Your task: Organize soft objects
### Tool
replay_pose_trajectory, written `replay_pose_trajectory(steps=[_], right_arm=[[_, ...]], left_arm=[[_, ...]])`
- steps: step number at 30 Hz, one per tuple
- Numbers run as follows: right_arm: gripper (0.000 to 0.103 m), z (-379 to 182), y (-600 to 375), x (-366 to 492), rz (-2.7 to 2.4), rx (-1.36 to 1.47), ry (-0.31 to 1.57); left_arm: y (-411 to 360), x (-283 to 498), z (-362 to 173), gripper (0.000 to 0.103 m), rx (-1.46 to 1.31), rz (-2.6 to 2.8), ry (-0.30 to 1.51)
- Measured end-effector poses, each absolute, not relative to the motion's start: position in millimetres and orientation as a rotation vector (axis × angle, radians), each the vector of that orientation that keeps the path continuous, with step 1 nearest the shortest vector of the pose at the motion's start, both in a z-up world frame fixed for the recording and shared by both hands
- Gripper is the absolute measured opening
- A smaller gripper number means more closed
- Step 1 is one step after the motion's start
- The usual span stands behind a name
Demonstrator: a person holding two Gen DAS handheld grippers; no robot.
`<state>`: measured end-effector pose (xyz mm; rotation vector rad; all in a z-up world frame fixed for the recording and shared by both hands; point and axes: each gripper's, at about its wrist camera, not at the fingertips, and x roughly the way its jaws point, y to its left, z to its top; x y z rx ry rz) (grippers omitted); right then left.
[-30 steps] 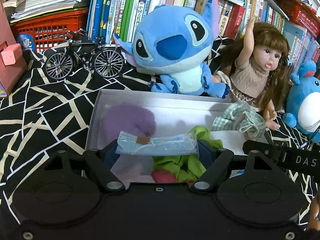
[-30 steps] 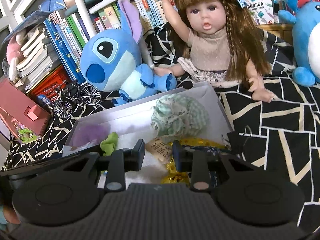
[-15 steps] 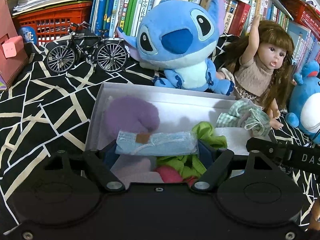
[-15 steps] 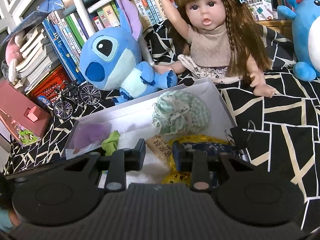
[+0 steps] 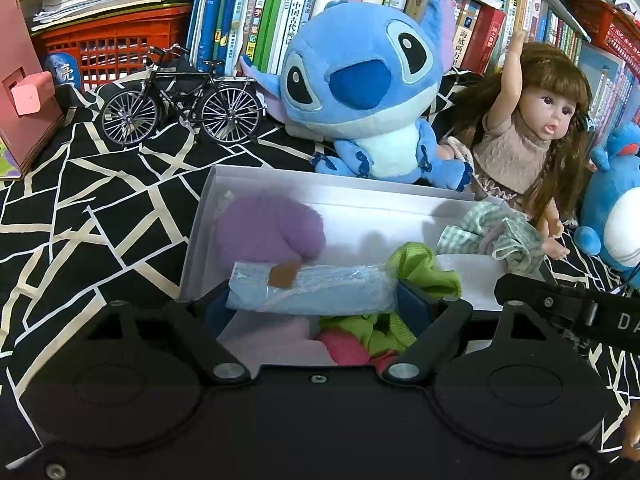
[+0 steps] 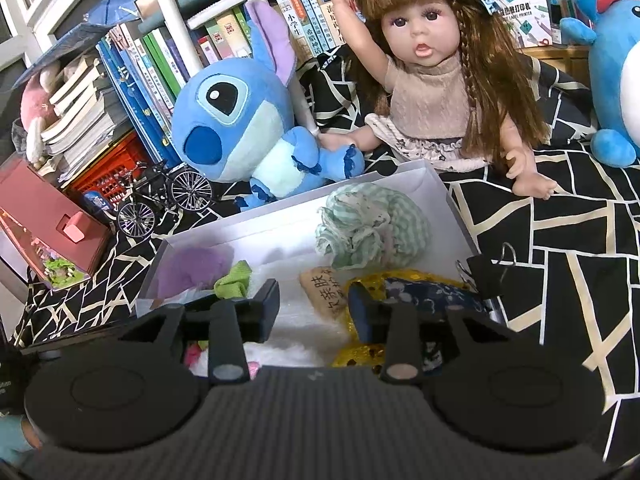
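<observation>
A white box [image 5: 280,178] [image 6: 440,188] lies on the black patterned cloth. It holds a purple plush piece [image 5: 268,228] [image 6: 192,268], a green cloth [image 5: 420,264] [image 6: 234,282], a green checked cloth [image 5: 492,236] [image 6: 372,224], a pink item [image 5: 346,348] and a gold and blue pouch [image 6: 412,288]. My left gripper [image 5: 312,292] is shut on a light blue plastic-wrapped packet [image 5: 320,286] held crosswise above the box's near left part. My right gripper [image 6: 314,308] is open and empty over the box's near edge.
A blue Stitch plush [image 5: 360,92] [image 6: 240,120] and a long-haired doll [image 5: 532,132] [image 6: 432,80] sit behind the box. A model bicycle [image 5: 180,100], a red crate [image 5: 116,44], a pink house [image 6: 44,220], bookshelves, another blue plush [image 6: 612,60] and a binder clip [image 6: 484,272] surround it.
Both views have drifted slightly, with the box appearing a little farther. The left gripper keeps the blue packet; the right stays open.
</observation>
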<state>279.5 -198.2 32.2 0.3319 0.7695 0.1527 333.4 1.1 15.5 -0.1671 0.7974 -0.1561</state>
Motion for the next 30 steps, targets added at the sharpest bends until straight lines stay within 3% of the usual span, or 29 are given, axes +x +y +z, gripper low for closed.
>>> replay_pose_trajectory(steps=[14,21,30], right_arm=[[0.071,54,-193,261,0.169,0.284,0.72],[0.085,74,-182,236,0.194,0.192,0.649],[0.094,87,-185,191,0.188,0.138,0.54]], left_arm=[[8,315,33,0.087,-0.162,-0.157,0.772],[13,286,54,0.092,-0.151,-0.178,0.685],[21,225,73,0.095,-0.082,-0.22,0.565]])
